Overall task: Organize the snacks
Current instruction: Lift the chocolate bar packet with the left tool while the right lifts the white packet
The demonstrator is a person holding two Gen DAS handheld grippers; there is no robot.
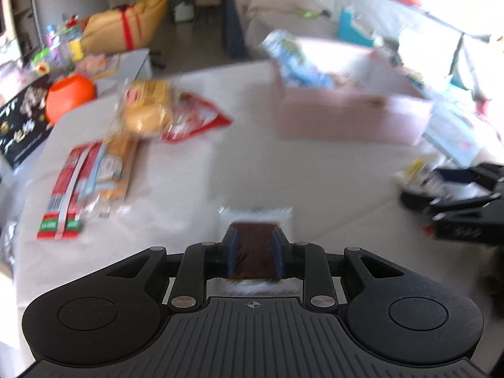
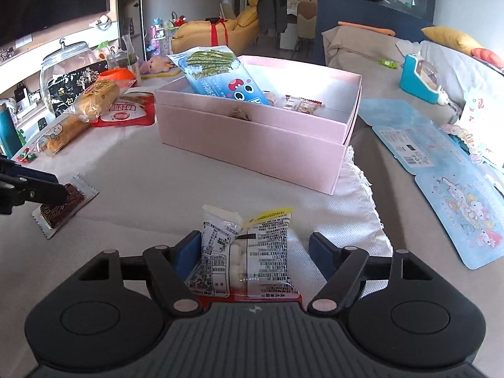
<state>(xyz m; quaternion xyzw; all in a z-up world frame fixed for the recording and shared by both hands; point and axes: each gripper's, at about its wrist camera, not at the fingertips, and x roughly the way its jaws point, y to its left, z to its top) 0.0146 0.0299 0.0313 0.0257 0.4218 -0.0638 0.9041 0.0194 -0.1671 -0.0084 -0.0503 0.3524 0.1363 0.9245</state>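
Broadly, the grey cloth-covered table [image 2: 141, 170] fills both views, and the pink box [image 2: 252, 135] sits at the centre of the right wrist view, already holding a blue seaweed-snack bag [image 2: 220, 75] leaning at its upper left corner and some small wrapped sweets [image 2: 299, 104]. Loose snacks lie in the upper left of that view: a bread roll in clear wrap [image 2: 94, 100] resting on a red-and-white packet [image 2: 126, 113]. Lower down, the right gripper [image 2: 255, 252] stands spread around a white printed snack packet [image 2: 249, 252]; its left pad sits against the packet's edge while its right pad is clear of it, so nothing is pinched there. At the left edge of the same view the left gripper [image 2: 63, 193] reaches the chocolate wafer packet [image 2: 63, 208], which lies flat on the cloth. The blurred left wrist view shows that wafer between narrow-set blue pads [image 1: 233, 252]; they seem to pinch it, though the blur makes firm contact hard to confirm. The risks I judge from here: the slippery white packet could slide or crumple sideways if the spread jaws close off-centre, and the thin wafer could crack or slip out if it is squeezed by its foil edge.
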